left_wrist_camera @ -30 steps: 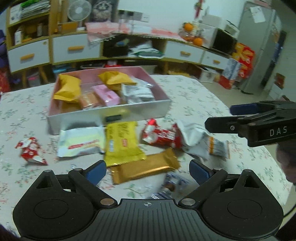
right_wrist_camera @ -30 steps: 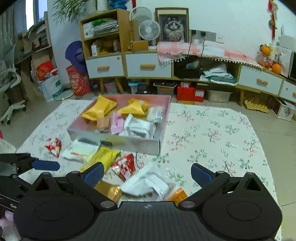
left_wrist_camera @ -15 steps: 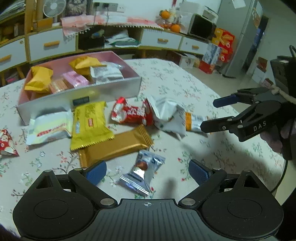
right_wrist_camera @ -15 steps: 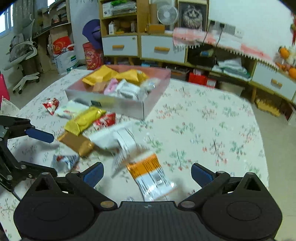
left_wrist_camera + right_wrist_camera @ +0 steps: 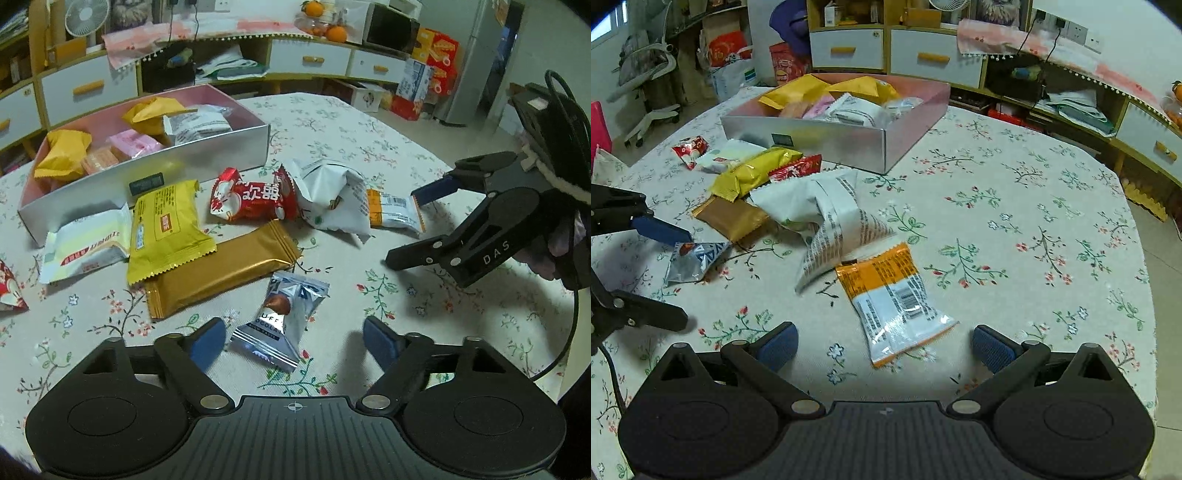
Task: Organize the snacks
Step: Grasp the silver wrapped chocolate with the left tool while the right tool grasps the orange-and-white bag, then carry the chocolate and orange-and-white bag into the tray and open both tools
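Closing our left gripper (image 5: 294,338) around the silver chocolate packet (image 5: 282,316), we see in the left wrist view that the packet lies between the blue pads (image 5: 207,341) but neither presses on it yet, so nothing is held. It lies flat on the floral tablecloth (image 5: 369,122), nearest of the loose snacks, likely why we go for it first. Beyond it are the gold bar (image 5: 221,269), yellow pack (image 5: 166,229), red pack (image 5: 253,199) and white bag (image 5: 332,195), spilled just in front of the silver box (image 5: 207,155), where sorted snacks already lie. At the right, our right gripper (image 5: 417,225) hangs spread near the orange-white sachet (image 5: 393,212). In the right wrist view, the right gripper (image 5: 882,345) is released and wide, the sachet (image 5: 894,299) flat between its fingers, untouched, lined up for a pick. The box (image 5: 827,138) is far left, the left gripper (image 5: 670,273) at the left edge over the chocolate packet (image 5: 694,258).
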Available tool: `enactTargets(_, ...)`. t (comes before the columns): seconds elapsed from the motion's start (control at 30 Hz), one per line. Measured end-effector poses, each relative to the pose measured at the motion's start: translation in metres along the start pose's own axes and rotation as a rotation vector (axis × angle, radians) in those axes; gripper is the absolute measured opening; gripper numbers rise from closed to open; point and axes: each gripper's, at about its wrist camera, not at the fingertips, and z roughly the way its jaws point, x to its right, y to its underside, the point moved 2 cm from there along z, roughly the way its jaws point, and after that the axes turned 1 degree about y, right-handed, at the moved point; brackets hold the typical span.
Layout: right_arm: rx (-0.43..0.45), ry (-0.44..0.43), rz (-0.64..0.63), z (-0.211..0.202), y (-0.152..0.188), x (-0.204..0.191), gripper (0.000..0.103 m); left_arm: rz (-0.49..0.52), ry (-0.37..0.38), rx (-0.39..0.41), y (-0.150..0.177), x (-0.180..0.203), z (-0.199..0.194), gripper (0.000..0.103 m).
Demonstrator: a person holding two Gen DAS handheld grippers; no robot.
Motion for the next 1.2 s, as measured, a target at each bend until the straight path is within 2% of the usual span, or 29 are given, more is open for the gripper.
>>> enactTargets(0.23, 0.008, 0.011, -0.003, 0.003, -0.005, -0.002, 0.072, 0.000, -0.022, 0.011, -0.003, -0.002, 0.000, 0.056)
enactTargets(0.43, 0.019, 0.017, -0.001, 0.005, -0.007, -0.005, 0.066, -0.005, -0.037, 0.012, -0.003, -0.004, -0.002, 0.045)
enactTargets(0.63, 0.028, -0.005, -0.007, 0.003, -0.009, -0.009, 0.052, -0.011, -0.054, 0.011, -0.004, -0.005, -0.005, 0.033)
enactTargets(0.7, 0.031, -0.012, -0.007, 0.003, -0.010, -0.010, 0.047, -0.016, -0.055, 0.009, -0.005, -0.006, -0.005, 0.032)
enactTargets(0.8, 0.034, -0.022, -0.007, 0.001, -0.012, -0.012, 0.031, -0.018, -0.064, 0.006, -0.005, -0.006, -0.005, 0.027)
enactTargets(0.87, 0.035, -0.027, -0.008, 0.000, -0.014, -0.013, 0.012, -0.022, -0.071, 0.006, -0.006, -0.007, -0.005, 0.025)
enactTargets(1.2, 0.010, 0.002, -0.028, -0.006, -0.019, -0.018, 0.008, -0.046, -0.053, 0.014, -0.011, -0.011, -0.011, 0.019)
